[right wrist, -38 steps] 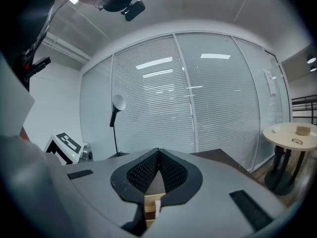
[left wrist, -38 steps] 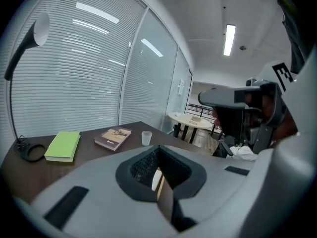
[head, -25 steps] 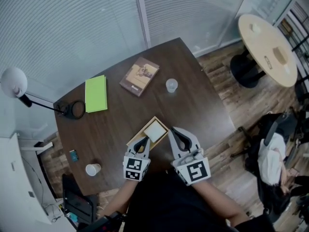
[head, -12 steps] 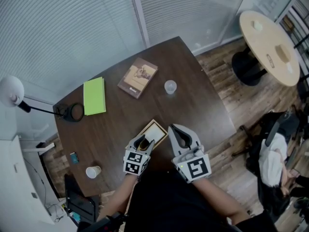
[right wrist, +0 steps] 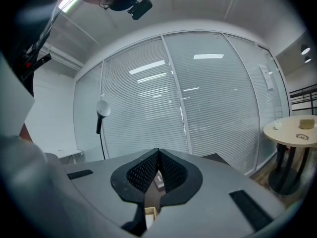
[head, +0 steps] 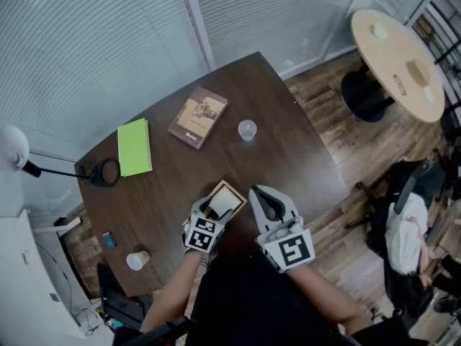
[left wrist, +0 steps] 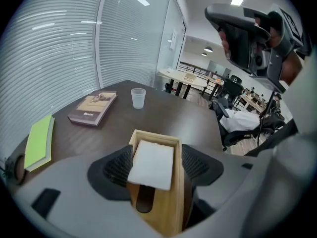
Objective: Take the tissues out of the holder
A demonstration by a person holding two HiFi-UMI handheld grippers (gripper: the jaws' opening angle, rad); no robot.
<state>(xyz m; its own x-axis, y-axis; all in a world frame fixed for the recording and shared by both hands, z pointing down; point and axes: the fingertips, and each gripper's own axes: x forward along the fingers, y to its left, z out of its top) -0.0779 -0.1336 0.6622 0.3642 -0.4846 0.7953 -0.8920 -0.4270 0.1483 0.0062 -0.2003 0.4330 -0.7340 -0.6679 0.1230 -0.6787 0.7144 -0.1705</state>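
I'm looking at the wooden holder [head: 230, 185] sitting near the edge of the dark table [head: 288, 150] closest to me. In the head view its long axis is running diagonally, from near-left to far-right. Its open top is facing up. In the left gripper view that axis is running straight away from the camera, in line with the jaws. The white tissues [left wrist: 152, 163] are lying flat in the holder as a neat stack, with their near edge overhanging a dark oval slot in the wood.

I'm holding the left gripper [head: 213, 209] tilted steeply down over the holder, with the forearm coming up from the bottom of the head view. Its jaws have just been opening and are standing apart, one pad on each side of the holder, with the holder and tissues between them. I'm not seeing the pads pressing on either.

I'm keeping the right gripper [right wrist: 158, 155] just to the right of the holder, pointing almost level toward the window blinds [right wrist: 213, 103]. Its jaws are together, tips meeting, with nothing gripped.

A book [head: 198, 117], a clear cup [head: 247, 130] and a green notebook [head: 135, 147] are lying farther back on the table.
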